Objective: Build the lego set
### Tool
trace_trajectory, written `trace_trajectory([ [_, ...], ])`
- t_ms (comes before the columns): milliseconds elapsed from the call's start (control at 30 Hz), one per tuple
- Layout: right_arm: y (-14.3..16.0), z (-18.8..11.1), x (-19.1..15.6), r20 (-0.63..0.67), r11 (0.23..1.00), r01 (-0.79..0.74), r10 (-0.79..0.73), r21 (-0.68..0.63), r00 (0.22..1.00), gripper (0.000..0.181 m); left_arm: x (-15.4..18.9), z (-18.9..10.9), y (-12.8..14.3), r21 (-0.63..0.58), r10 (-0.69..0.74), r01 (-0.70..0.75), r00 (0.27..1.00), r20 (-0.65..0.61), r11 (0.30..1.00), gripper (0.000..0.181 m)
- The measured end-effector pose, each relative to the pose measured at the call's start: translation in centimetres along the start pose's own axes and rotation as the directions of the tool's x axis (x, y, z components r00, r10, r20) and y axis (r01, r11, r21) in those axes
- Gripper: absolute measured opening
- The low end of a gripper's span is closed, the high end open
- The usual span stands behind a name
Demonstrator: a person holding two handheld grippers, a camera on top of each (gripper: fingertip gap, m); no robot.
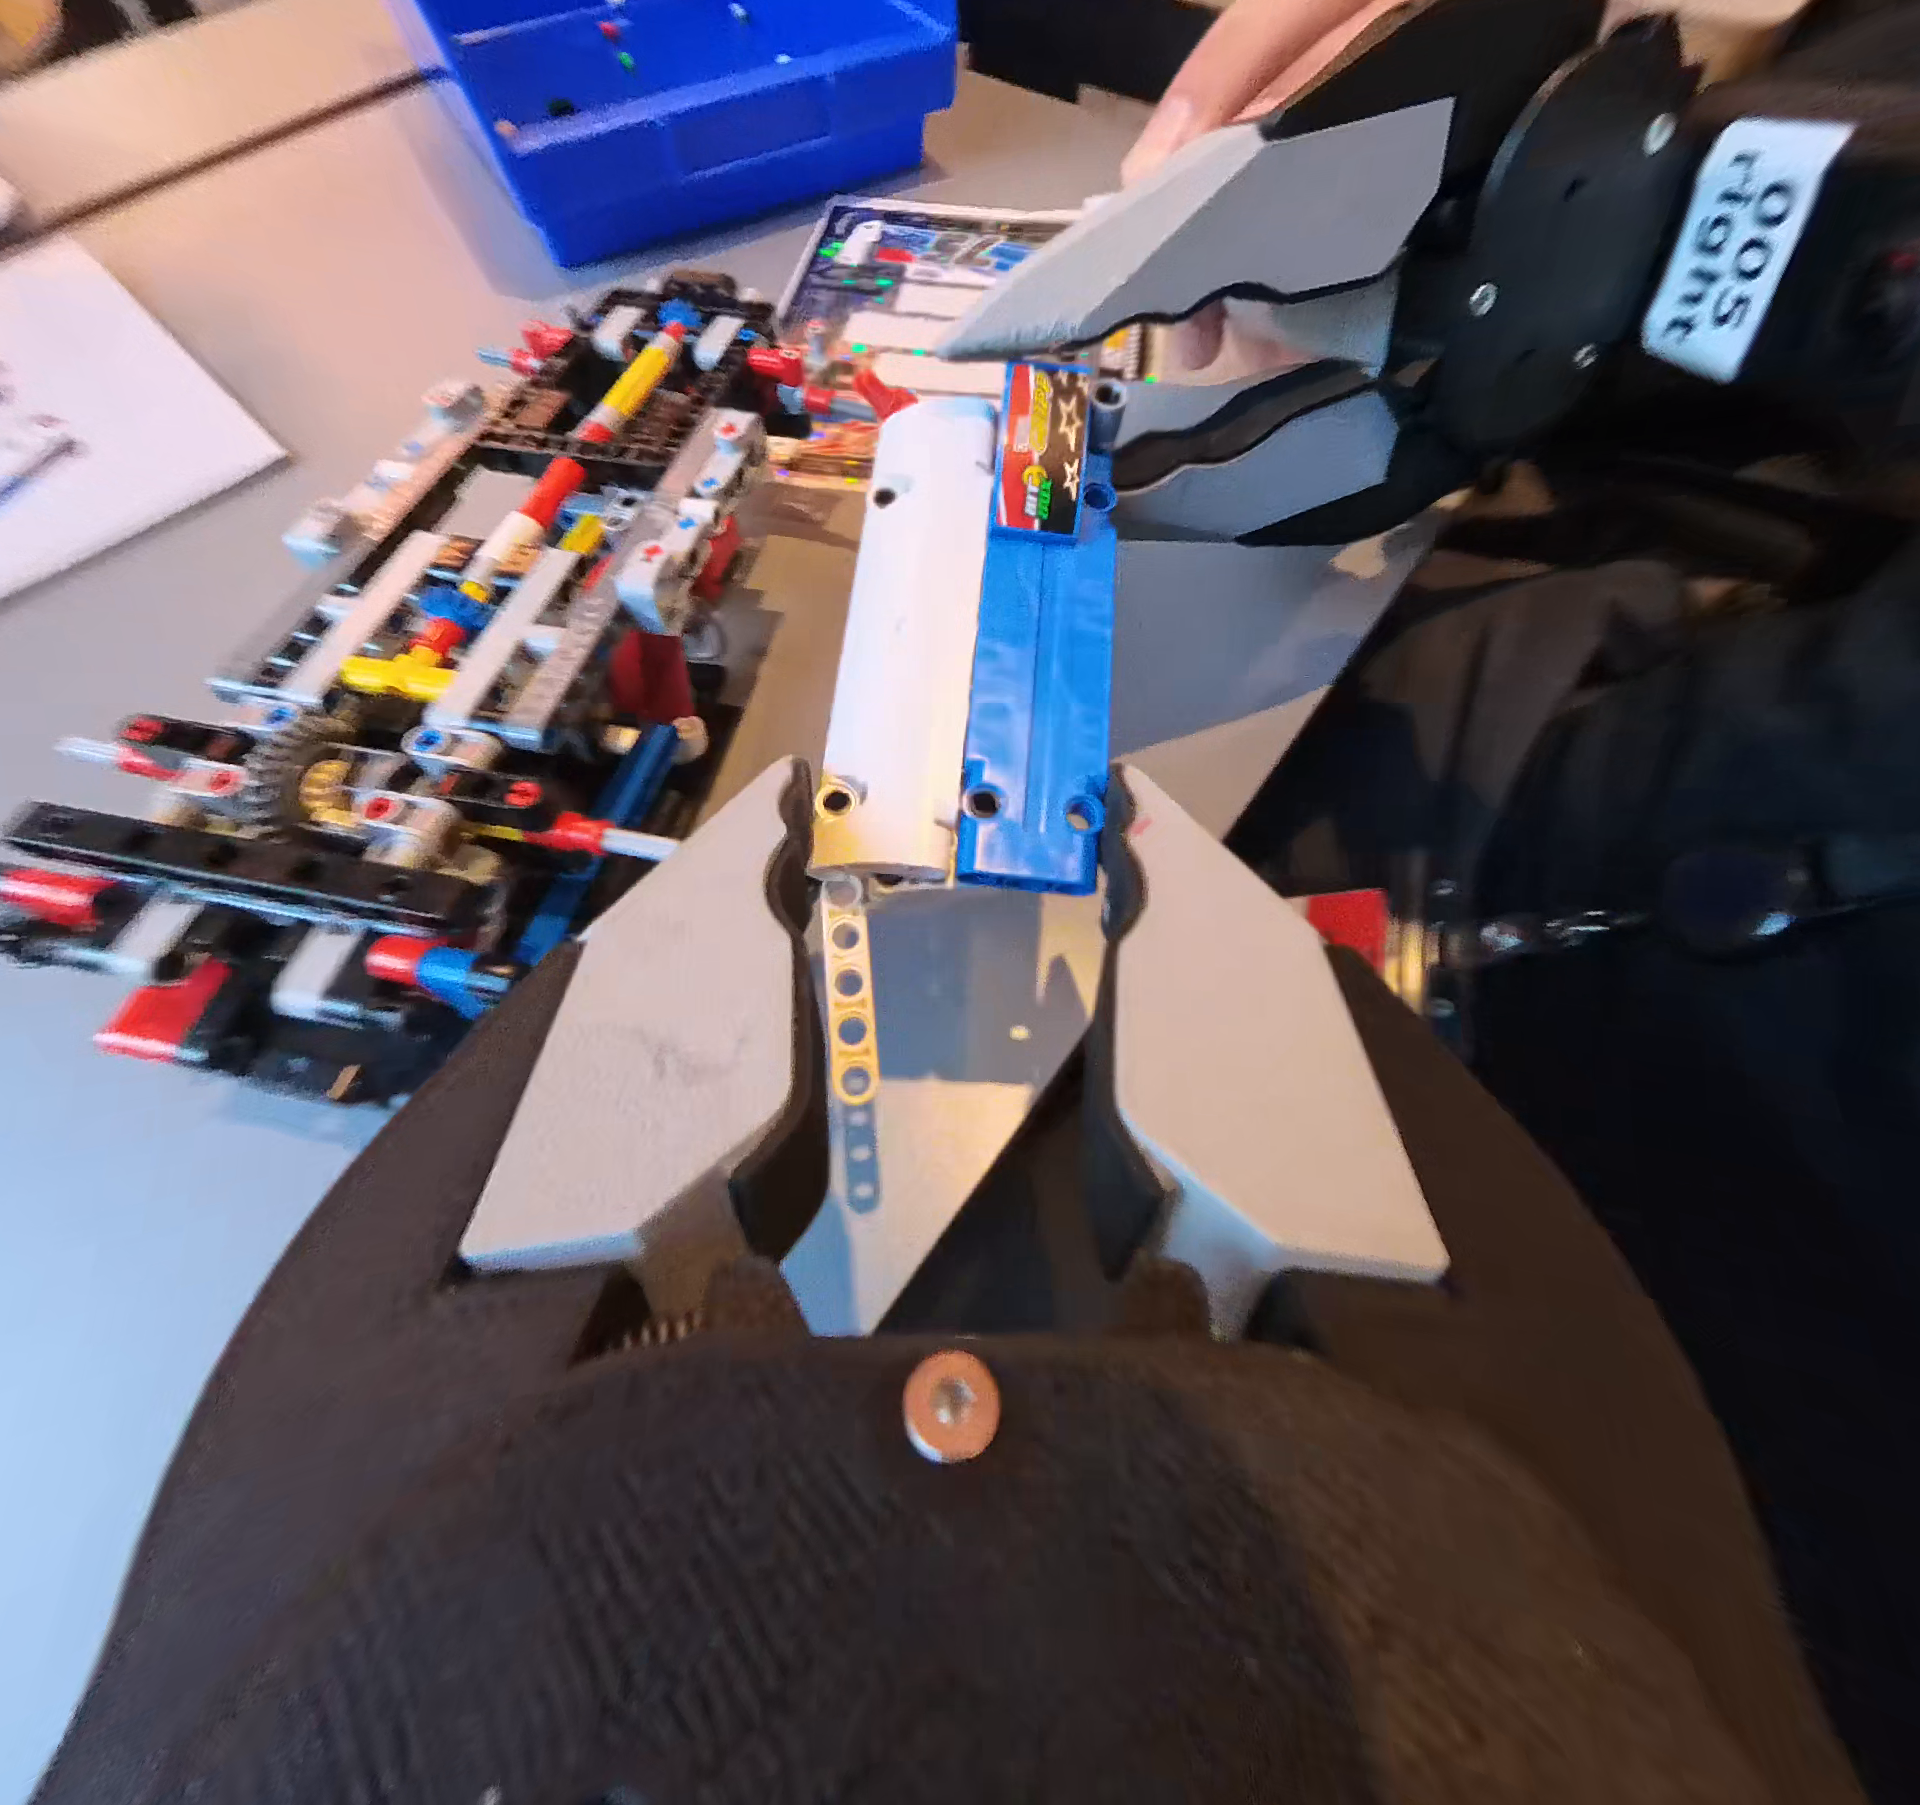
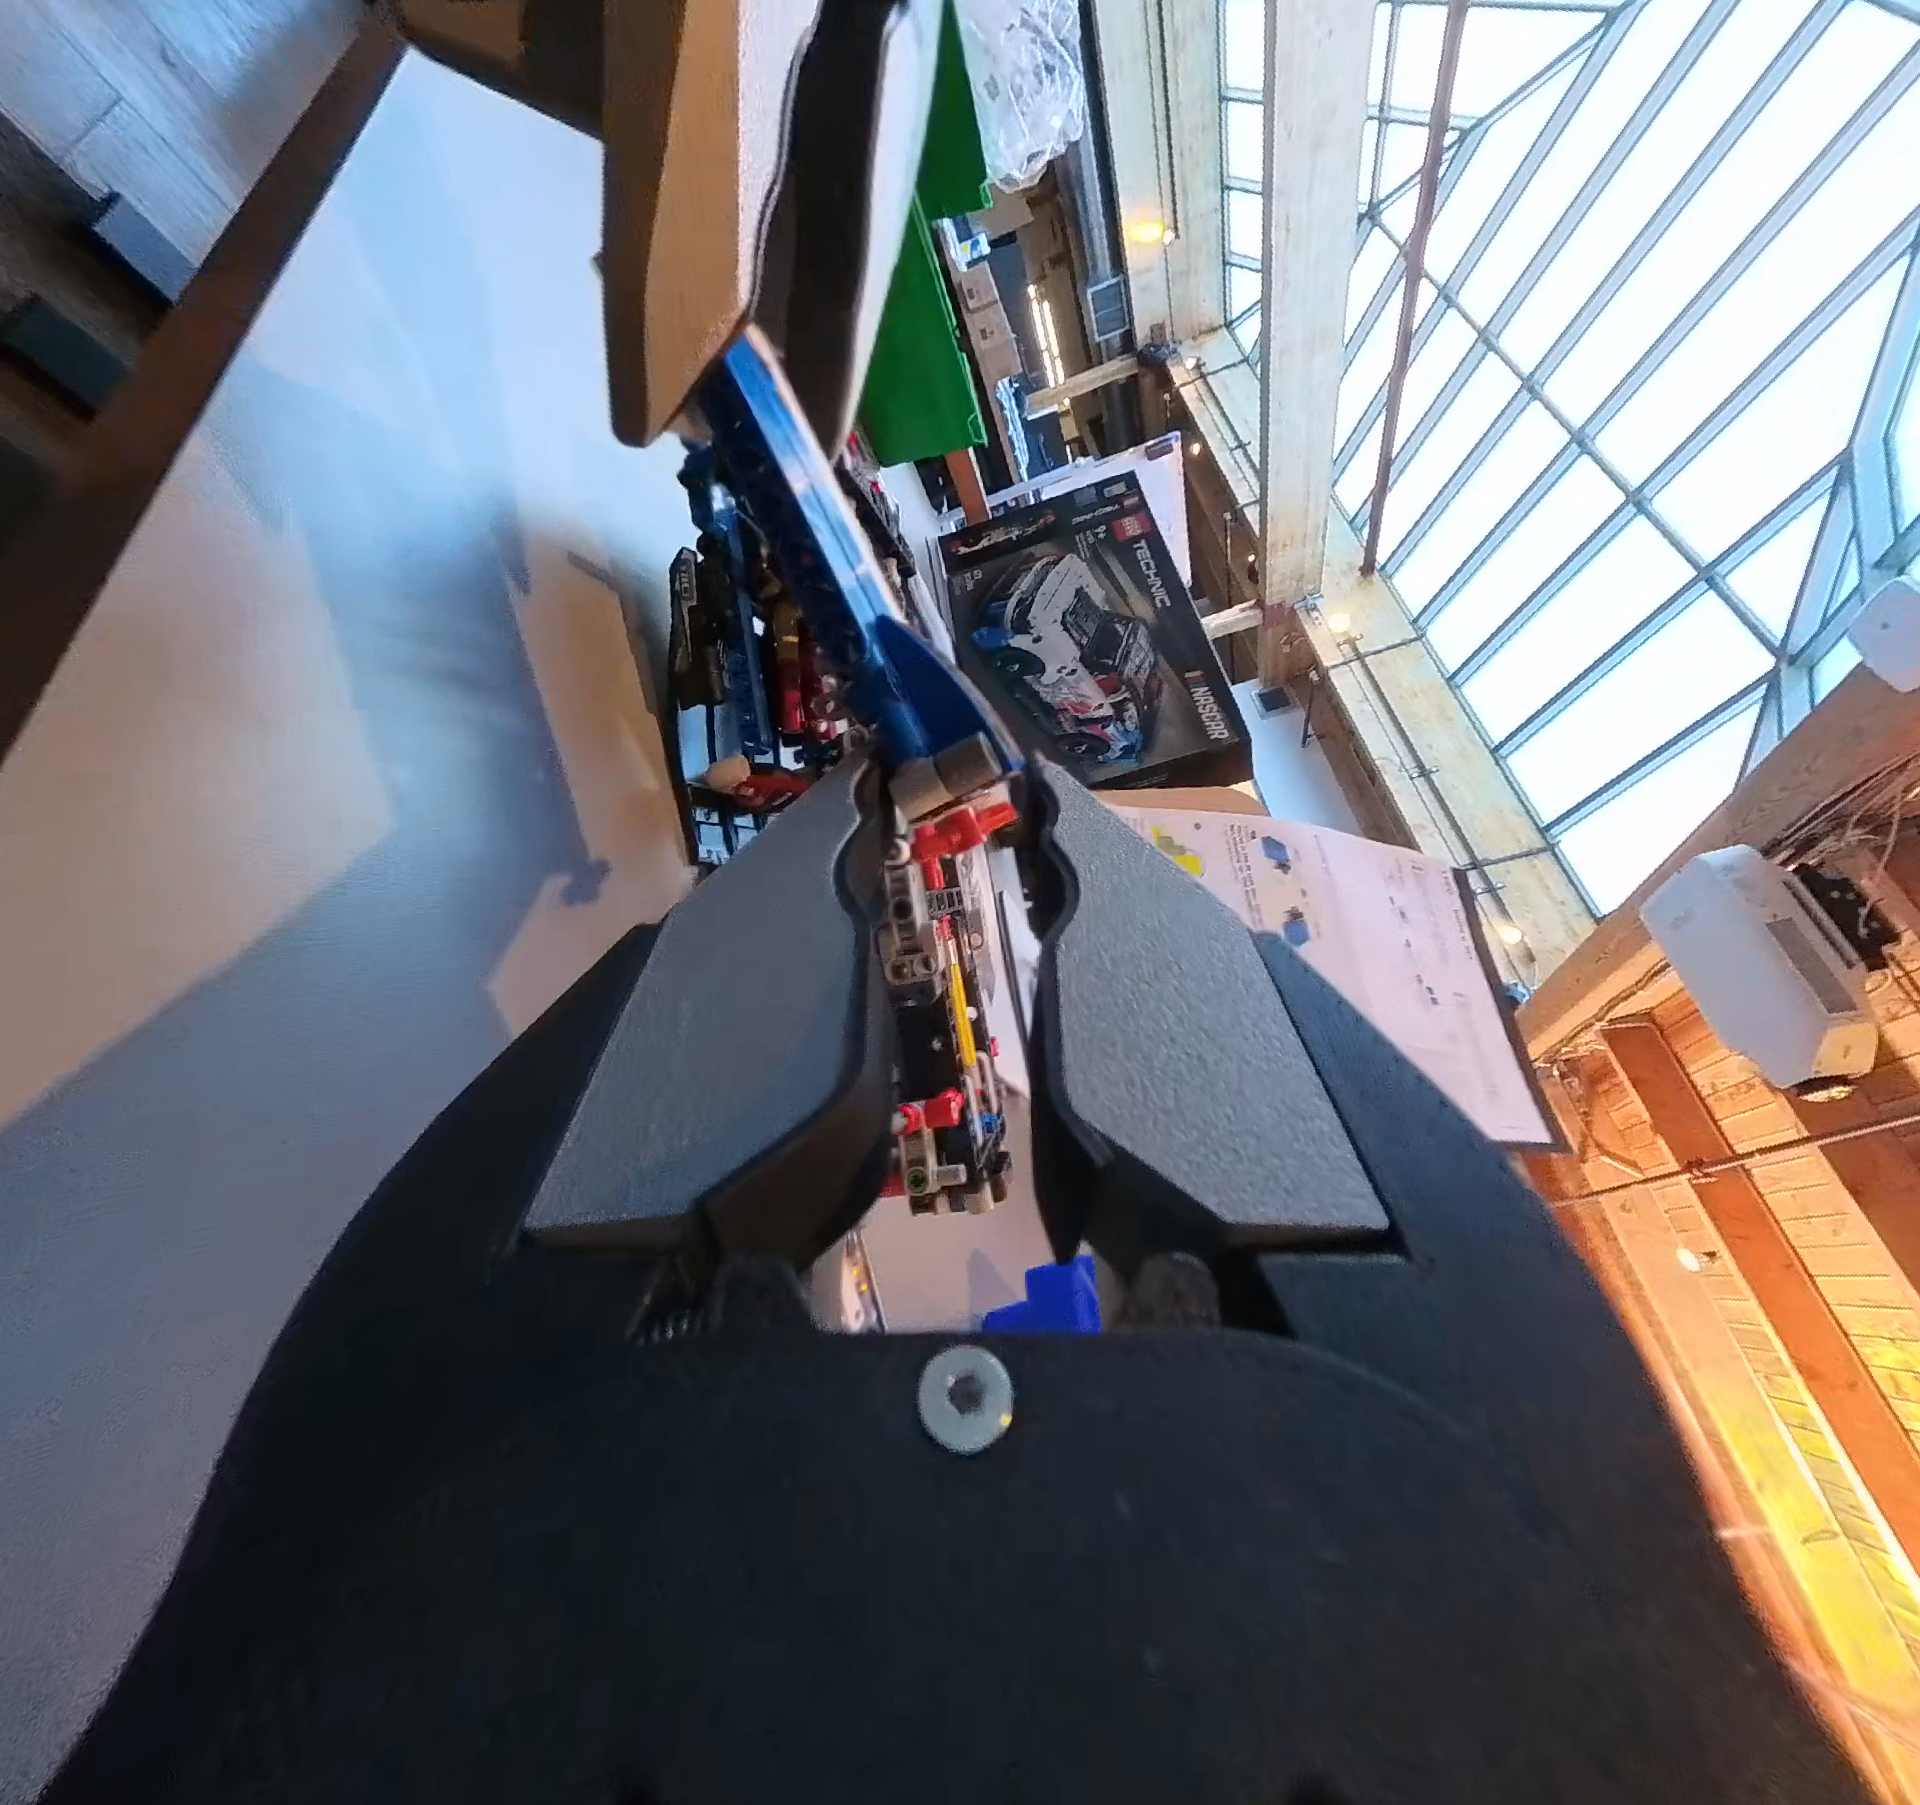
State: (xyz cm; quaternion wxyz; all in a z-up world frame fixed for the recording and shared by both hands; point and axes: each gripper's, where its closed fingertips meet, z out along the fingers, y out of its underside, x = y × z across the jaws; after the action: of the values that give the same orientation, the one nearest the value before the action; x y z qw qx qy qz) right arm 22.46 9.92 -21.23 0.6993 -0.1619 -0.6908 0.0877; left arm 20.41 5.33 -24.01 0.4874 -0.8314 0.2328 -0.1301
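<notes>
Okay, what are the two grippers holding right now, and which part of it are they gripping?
Both hold one white-and-blue panel piece. The left gripper clamps its near end; the right gripper closes on a small grey connector at its far end.

We count: two grippers, left gripper [image 1: 956, 820] at 6 o'clock, right gripper [image 1: 1049, 415] at 2; one white-and-blue panel assembly [image 1: 966, 633]; one chassis build [image 1: 436, 675] at 9; one blue bin [image 1: 675, 62] at 12; one set box [image 2: 1101, 633].

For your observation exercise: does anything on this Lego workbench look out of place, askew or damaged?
Nothing looks damaged or spilled. The white-and-blue panel assembly is held off the table between the left gripper and right gripper. The chassis lies flat beside it.
</notes>
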Motion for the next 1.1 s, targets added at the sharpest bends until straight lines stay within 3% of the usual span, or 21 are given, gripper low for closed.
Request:
trace_trajectory([
  [100,0.5,0.2,-0.6,0.04,0.999,-0.047,0.048,-0.009,0.998,0.022,-1.3,-0.7,-0.2,-0.056,0.157,-0.15,0.975,0.156,0.987,0.053],
  [200,1.1,0.2,-0.1,0.038,0.992,-0.129,0.129,-0.009,0.991,0.023,-3.2,-2.0,-0.4,-0.167,0.376,-0.339,0.872,0.315,0.926,0.052],
  [267,1.5,0.2,0.2,0.048,0.979,-0.204,0.204,-0.006,0.978,0.021,-3.9,-2.5,-0.7,-0.242,0.535,-0.477,0.765,0.358,0.845,0.052],
  [400,2.3,0.4,-0.6,0.164,0.916,-0.399,0.399,-0.036,0.902,0.017,-5.4,-2.4,-0.6,-0.44,0.804,-0.673,0.471,0.364,0.594,0.053],
  [467,2.7,0.5,-1.2,0.223,0.868,-0.492,0.493,-0.064,0.841,0.022,-5.2,-2.0,-1.0,-0.465,0.862,-0.732,0.359,0.358,0.498,0.052],
  [567,3.3,0.5,-1.6,0.273,0.809,-0.579,0.582,-0.101,0.766,0.024,-4.8,-1.6,-1.3,-0.455,0.877,-0.763,0.31,0.367,0.46,0.052],
  [733,3.6,0.7,-1.3,0.309,0.704,-0.7,0.696,-0.119,0.648,0.036,-4.9,-1.3,-1.1,-0.514,0.935,-0.806,0.129,0.331,0.293,0.052],
  [900,3.3,0.8,-0.9,0.343,0.676,-0.729,0.713,-0.105,0.611,0.035,-4.4,-0.5,-0.4,-0.511,0.954,-0.835,0.05,0.297,0.203,0.052],
  [1100,3.0,1.1,-1.3,0.394,0.659,-0.74,0.72,-0.132,0.571,0.033,-4.1,0.1,-0.1,-0.48,0.952,-0.853,0.061,0.3,0.206,0.052],
])
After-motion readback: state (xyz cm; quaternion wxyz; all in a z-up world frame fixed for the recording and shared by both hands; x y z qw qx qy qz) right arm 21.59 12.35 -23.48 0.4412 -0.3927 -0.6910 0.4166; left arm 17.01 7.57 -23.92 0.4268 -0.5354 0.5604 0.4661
